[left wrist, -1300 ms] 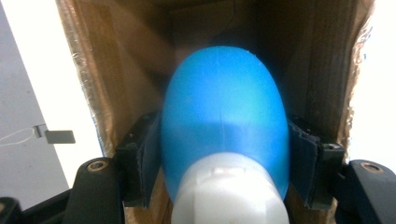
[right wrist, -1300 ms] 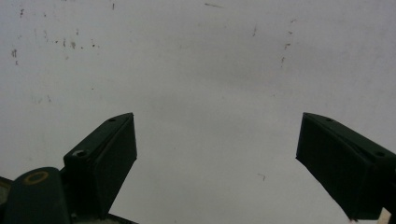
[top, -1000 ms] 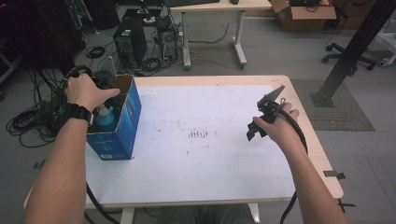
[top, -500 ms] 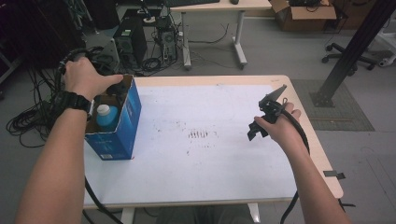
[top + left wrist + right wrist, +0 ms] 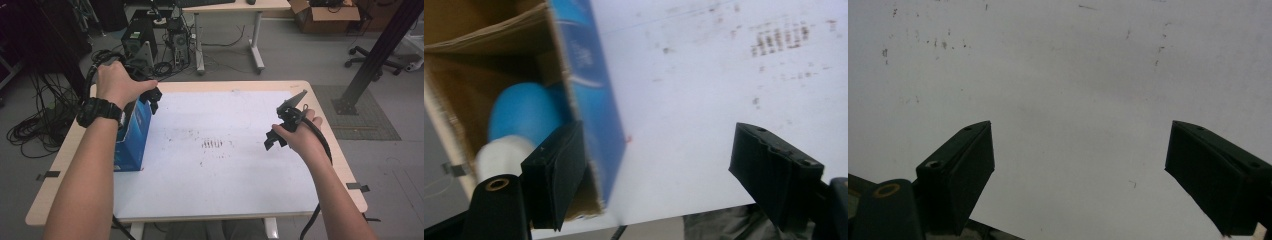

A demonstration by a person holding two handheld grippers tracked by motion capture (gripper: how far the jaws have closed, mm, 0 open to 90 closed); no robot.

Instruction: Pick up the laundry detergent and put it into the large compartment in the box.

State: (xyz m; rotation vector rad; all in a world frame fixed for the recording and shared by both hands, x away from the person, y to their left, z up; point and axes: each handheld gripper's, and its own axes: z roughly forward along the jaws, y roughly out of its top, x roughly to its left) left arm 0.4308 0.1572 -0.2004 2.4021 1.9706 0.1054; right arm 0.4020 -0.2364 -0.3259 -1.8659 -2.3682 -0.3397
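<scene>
While the left gripper (image 5: 659,175) hangs above the blue carton (image 5: 591,95), its jaws are spread wide and nothing is held between them. One jaw sits over the carton's open mouth, the other out over the white tabletop (image 5: 704,75), so the carton wall lies between them. Inside, just beyond the inner jaw, a blue bottle (image 5: 521,112) with a white cap (image 5: 499,155) is seen lying against the cardboard.

Judged step: reaching in for the bottle. For a clean grasp, both jaws would need shifting over the opening, clear of the wall, then lowering to straddle the bottle's body rather than its cap.

The right gripper (image 5: 1078,170) is held well apart from the carton, over bare tabletop, jaws equally wide, empty.
</scene>
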